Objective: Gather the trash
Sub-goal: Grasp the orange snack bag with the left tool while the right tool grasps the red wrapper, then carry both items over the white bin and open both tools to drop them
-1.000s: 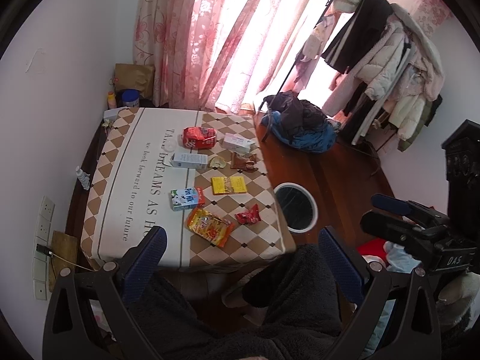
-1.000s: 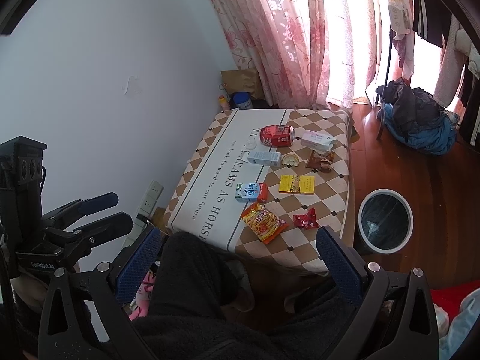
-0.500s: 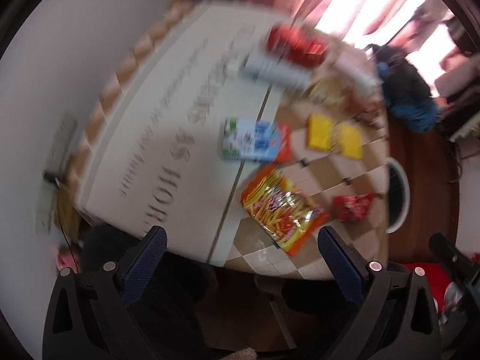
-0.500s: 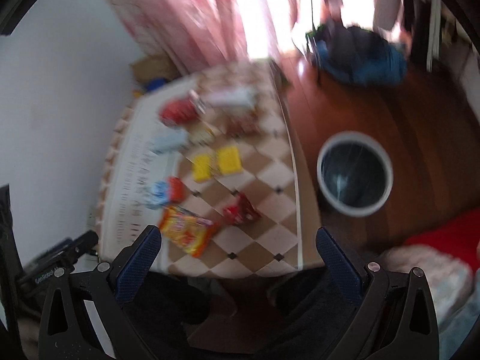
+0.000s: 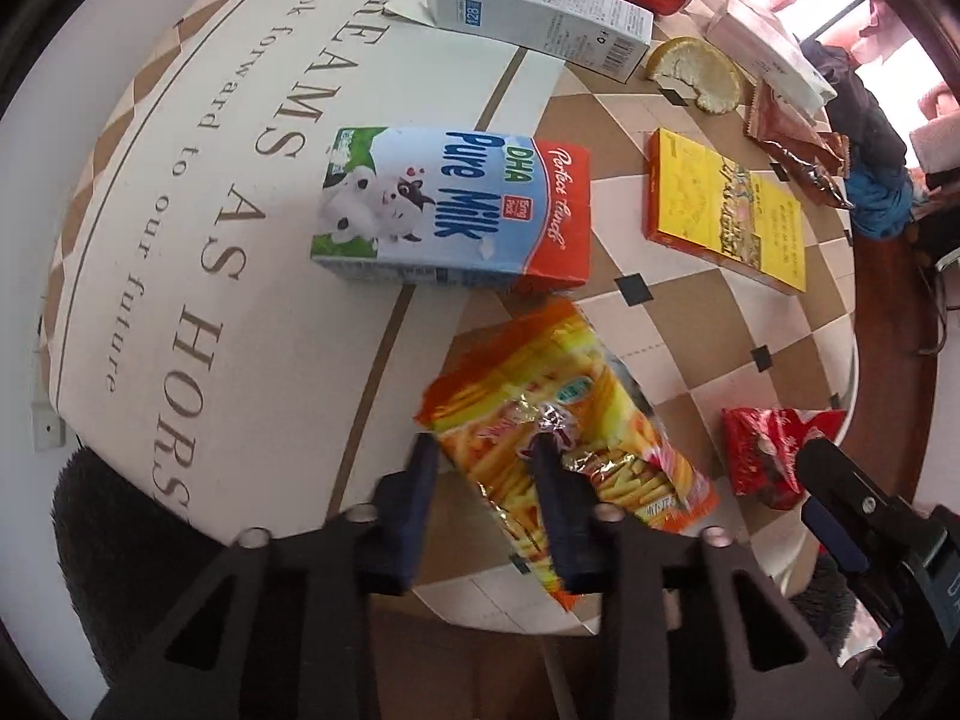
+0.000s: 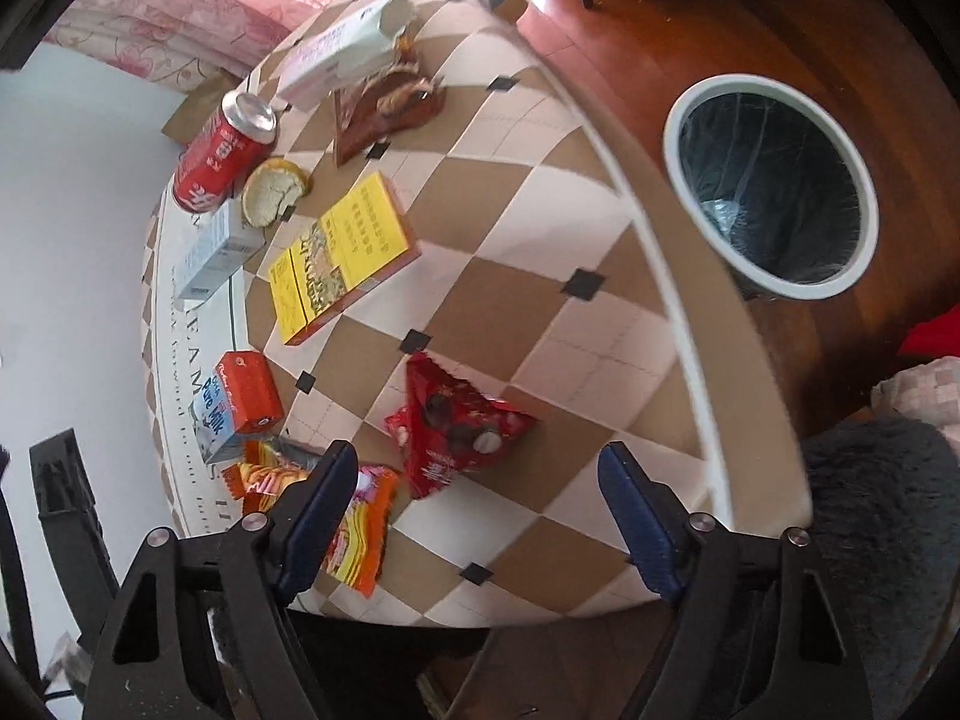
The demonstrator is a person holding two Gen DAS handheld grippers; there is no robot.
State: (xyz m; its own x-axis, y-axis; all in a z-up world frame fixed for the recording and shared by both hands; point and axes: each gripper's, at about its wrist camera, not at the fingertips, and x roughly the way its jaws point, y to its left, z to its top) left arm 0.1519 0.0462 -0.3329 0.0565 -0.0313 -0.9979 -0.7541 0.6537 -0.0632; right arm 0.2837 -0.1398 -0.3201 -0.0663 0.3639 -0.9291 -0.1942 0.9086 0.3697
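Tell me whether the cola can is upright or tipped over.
Tipped over. The red cola can lies on its side on the tablecloth, its silver top facing sideways, beside the citrus peel.

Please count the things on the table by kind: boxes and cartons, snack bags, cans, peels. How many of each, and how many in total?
Boxes and cartons: 4 (milk carton, blue box, yellow box, pink box)
Snack bags: 3 (orange bag, red bag, brown bag)
Cans: 1 (can)
Peels: 1 (peel)
Total: 9

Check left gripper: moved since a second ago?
Yes. The left gripper came down toward the table and now pinches the orange snack bag.
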